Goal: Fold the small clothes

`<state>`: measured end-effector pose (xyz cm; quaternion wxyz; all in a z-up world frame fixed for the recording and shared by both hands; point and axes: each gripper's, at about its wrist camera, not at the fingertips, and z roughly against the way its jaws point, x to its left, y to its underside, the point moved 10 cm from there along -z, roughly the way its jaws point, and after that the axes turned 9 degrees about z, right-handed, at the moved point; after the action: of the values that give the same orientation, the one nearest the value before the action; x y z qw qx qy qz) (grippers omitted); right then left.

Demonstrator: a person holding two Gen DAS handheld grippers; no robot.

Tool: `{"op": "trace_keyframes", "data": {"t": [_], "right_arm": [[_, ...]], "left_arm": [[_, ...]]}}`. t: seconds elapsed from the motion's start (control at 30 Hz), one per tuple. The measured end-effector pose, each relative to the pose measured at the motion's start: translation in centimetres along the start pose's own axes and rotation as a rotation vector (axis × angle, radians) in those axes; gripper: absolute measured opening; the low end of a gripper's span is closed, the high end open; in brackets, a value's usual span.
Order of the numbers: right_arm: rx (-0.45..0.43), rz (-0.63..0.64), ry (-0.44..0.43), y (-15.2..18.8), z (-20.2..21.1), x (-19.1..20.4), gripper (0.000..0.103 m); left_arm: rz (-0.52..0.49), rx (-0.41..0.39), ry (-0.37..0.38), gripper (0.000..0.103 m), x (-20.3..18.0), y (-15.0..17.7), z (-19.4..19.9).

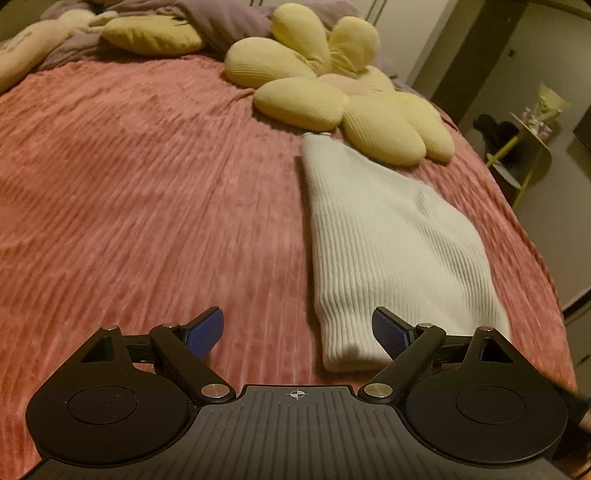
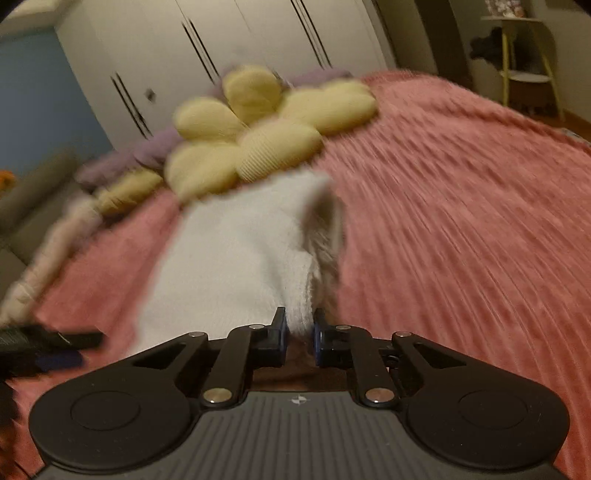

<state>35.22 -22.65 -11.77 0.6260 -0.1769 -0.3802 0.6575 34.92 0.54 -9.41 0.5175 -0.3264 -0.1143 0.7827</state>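
A bed covered in a pink ribbed plush blanket [image 1: 147, 184] fills both views, with white wardrobe doors [image 2: 258, 44] behind it and a yellow-legged side shelf [image 1: 524, 147] off toward 2 o'clock in the left wrist view. On the blanket lies a white ribbed knit garment [image 1: 388, 251], folded into a long tapering shape whose narrow far end reaches up to a pale yellow flower-shaped cushion [image 1: 332, 96] at about 12 o'clock. A rumpled lilac duvet [image 1: 221, 26] and further pale pillows sit along the head of the bed at 11 o'clock. The left claw [image 1: 297, 330] is spread wide with nothing between its blue-padded fingers [image 1: 207, 332]; the near hem of the garment lies just ahead of it, toward 1 o'clock, with the right-hand finger overlapping the hem's edge in the picture, though whether it touches the cloth cannot be told. The right claw [image 2: 299, 332] is nearly closed, its fingers pinching a near corner of the same white garment [image 2: 240, 251], which stretches away from it toward 12 o'clock up to the yellow cushion [image 2: 266, 125]. The right wrist view is blurred. The left claw's dark body shows at 9 o'clock in that view, low over the blanket [image 2: 461, 221].
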Motion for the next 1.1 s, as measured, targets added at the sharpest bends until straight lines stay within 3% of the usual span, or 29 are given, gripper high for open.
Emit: {"op": "trace_keyframes", "data": {"t": [0.13, 0.33, 0.47, 0.67, 0.87, 1.0, 1.1], "right_arm": [[0.001, 0.020, 0.012, 0.2, 0.4, 0.1, 0.027], [-0.120, 0.085, 0.062, -2.5, 2.6, 0.9, 0.027], [-0.107, 0.142, 0.010, -3.7, 1.1, 3.0, 0.026], [0.042, 0.227, 0.011, -1.0, -4.0, 4.4, 0.022], [0.005, 0.249, -0.015, -1.7, -2.2, 4.8, 0.022], [-0.079, 0.230, -0.012, -3.6, -0.9, 5.0, 0.024], [-0.079, 0.253, 0.027, -4.4, -1.7, 4.9, 0.024]], "left_arm": [[-0.019, 0.013, 0.002, 0.092, -0.5, -0.6, -1.4], [-0.064, 0.050, -0.017, 0.092, -1.7, -0.6, -4.2], [-0.117, 0.117, -0.054, 0.094, -1.4, 1.4, -5.9], [-0.135, 0.112, -0.026, 0.094, -0.9, 1.5, -5.0], [-0.050, 0.054, 0.068, 0.094, -1.4, -1.4, -3.5], [-0.082, 0.038, 0.037, 0.094, -2.3, -2.6, -4.8], [-0.138, 0.057, -0.010, 0.097, -2.6, -2.2, -6.5]]}}
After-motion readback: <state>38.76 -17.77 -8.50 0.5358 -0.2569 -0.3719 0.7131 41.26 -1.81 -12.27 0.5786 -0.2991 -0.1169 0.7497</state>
